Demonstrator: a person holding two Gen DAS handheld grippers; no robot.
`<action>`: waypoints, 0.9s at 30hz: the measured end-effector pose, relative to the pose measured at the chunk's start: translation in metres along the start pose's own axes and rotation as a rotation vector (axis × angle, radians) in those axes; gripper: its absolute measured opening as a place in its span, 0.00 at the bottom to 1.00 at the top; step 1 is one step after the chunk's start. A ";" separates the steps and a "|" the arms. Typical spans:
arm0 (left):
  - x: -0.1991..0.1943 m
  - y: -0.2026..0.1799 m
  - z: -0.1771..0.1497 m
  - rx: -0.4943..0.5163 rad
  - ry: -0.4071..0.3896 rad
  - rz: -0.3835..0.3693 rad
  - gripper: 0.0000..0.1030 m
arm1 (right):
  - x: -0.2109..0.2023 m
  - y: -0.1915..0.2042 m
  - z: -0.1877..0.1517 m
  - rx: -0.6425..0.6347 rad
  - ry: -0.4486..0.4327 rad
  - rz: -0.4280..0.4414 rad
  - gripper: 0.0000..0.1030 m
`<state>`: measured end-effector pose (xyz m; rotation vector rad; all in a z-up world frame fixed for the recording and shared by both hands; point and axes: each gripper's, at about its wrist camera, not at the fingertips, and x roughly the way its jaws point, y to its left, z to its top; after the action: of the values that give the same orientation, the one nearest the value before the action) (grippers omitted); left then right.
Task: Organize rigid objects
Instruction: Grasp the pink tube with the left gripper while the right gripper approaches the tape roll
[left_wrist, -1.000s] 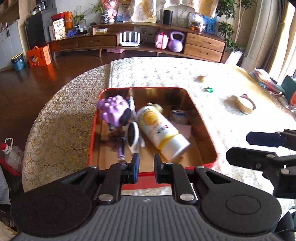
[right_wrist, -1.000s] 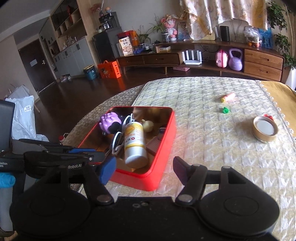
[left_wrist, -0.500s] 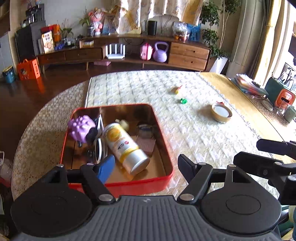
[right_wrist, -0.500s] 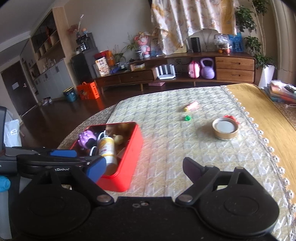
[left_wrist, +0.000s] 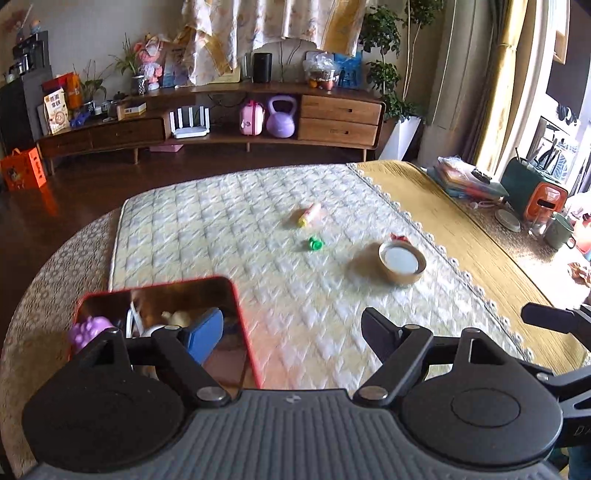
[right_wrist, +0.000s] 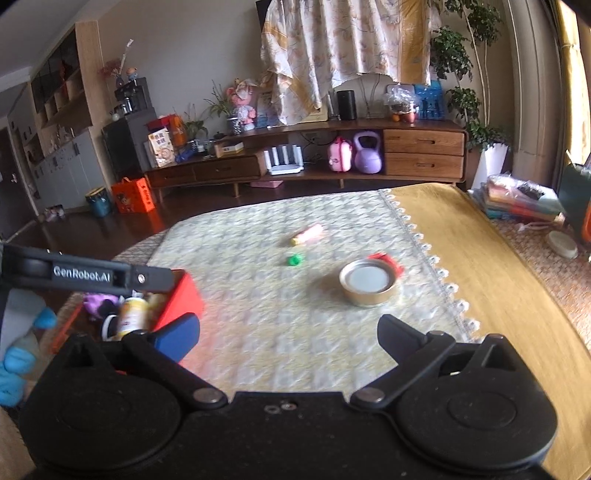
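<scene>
A: Both tools are released; the left hand-held gripper (left_wrist: 291, 330) and the right hand-held gripper (right_wrist: 288, 332) have just been opening their jaws, and nothing sits between either pair.

B: And the things to sort?

A: The red tin box (left_wrist: 242, 332) sits at the near left of the surface (left_wrist: 221, 236), already holding a purple knobbly toy (left_wrist: 86, 330) and a white-and-yellow bottle (right_wrist: 131, 319); out on the quilted cloth, well apart from the box, lie a roll of tape (left_wrist: 402, 263), a small red item (right_wrist: 386, 260) touching its far side, a green piece (left_wrist: 315, 243), and a pink-and-yellow tube (left_wrist: 309, 215) just beyond it.

B: What worries you?

A: My guess is the tape is the next target; both views are smeared by motion, so a hurried reach could land off-centre; the roll is wide, and jaws closing on its rim rather than across it could flip it or skid it over the cloth; the red item could get dragged along; the tube looks likely to roll if nudged; the green piece is small enough to squirt out of a pinch; and the two tools, close side by side, could knock each other.
</scene>
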<state>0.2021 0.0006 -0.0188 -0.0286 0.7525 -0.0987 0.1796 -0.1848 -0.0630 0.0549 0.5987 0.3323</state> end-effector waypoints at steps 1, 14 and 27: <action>0.006 -0.003 0.006 0.011 0.000 0.001 0.80 | 0.003 -0.004 0.003 -0.002 0.000 -0.010 1.00; 0.094 -0.035 0.072 0.133 0.019 0.008 0.80 | 0.056 -0.044 0.025 -0.032 0.049 -0.094 1.00; 0.206 -0.043 0.104 0.133 0.095 0.045 0.80 | 0.116 -0.062 0.032 -0.068 0.099 -0.085 0.99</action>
<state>0.4195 -0.0638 -0.0803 0.1199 0.8392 -0.1080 0.3050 -0.2048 -0.1088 -0.0524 0.6857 0.2734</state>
